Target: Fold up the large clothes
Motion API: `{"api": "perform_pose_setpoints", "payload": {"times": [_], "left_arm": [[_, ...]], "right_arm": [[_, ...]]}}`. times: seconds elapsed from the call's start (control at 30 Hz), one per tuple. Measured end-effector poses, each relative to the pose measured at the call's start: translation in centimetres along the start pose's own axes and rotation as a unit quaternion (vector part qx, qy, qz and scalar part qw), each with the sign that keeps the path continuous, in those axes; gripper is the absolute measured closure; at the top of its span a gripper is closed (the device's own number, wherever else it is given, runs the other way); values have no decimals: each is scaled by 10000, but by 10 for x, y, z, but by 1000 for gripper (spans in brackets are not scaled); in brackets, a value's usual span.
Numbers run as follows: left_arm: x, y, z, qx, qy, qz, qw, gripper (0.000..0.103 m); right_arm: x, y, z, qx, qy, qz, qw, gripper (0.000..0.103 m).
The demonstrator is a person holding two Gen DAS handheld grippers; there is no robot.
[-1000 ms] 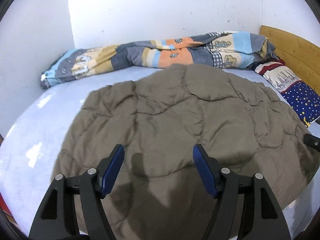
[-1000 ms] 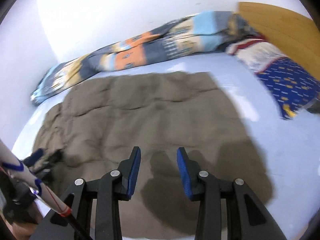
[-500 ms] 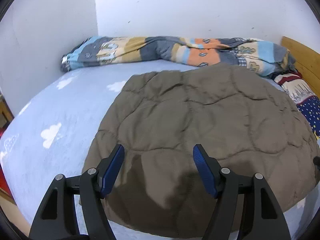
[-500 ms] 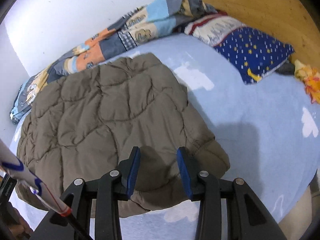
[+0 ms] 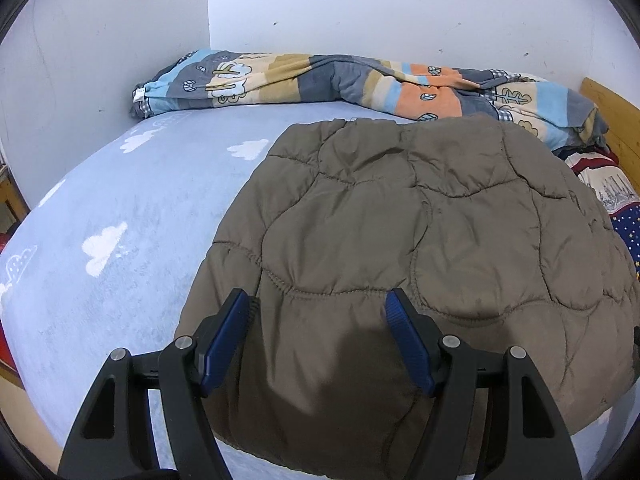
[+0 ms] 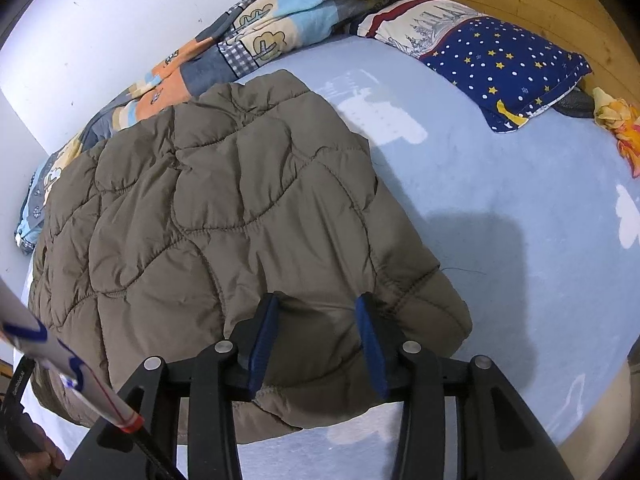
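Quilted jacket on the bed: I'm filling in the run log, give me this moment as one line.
item: brown quilted jacket flat on blue bedsheet | left gripper: open over near hem | right gripper: just opening, over near corner | fold: not begun

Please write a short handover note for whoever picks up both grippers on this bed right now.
Left gripper: open, over the near left part of the brown quilted jacket, nothing gripped.
Right gripper: jaws have just been opening, poised over the jacket's near right corner, pads not clamped on it.
Jacket lies spread flat on the blue sheet; patterned blanket along the wall, starry pillow by the headboard.
Done: jacket laid out.
Left: grip the near edge at both corners, then likely fold it away from you.
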State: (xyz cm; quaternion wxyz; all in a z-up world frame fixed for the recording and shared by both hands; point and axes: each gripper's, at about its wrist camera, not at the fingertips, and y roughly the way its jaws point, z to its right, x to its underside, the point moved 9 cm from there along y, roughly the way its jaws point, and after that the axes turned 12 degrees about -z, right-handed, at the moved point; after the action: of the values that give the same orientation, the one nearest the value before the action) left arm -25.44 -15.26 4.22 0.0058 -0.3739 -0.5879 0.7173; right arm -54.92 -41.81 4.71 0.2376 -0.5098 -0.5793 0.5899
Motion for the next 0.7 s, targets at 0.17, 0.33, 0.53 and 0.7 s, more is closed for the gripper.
{"api": "perform_pose_setpoints", "payload": {"times": [0.17,0.33,0.53,0.7], "left_arm": [[0,0,1,-17,6,5,10000,33],[0,1,2,-41,19,10,10000,33],[0,1,2,-65,63,-3,10000,33],[-1,-1,6,-109,156,64,9998,33]], "right_arm": [[-3,-23,-15,-1,-286,491,9984,55],[2,-38,-49,-101,-937,852,9919,55],[19,-19,-80,-100,-1421,568,9882,55],[26,-6,-84,104,-1597,439,9861,54]]}}
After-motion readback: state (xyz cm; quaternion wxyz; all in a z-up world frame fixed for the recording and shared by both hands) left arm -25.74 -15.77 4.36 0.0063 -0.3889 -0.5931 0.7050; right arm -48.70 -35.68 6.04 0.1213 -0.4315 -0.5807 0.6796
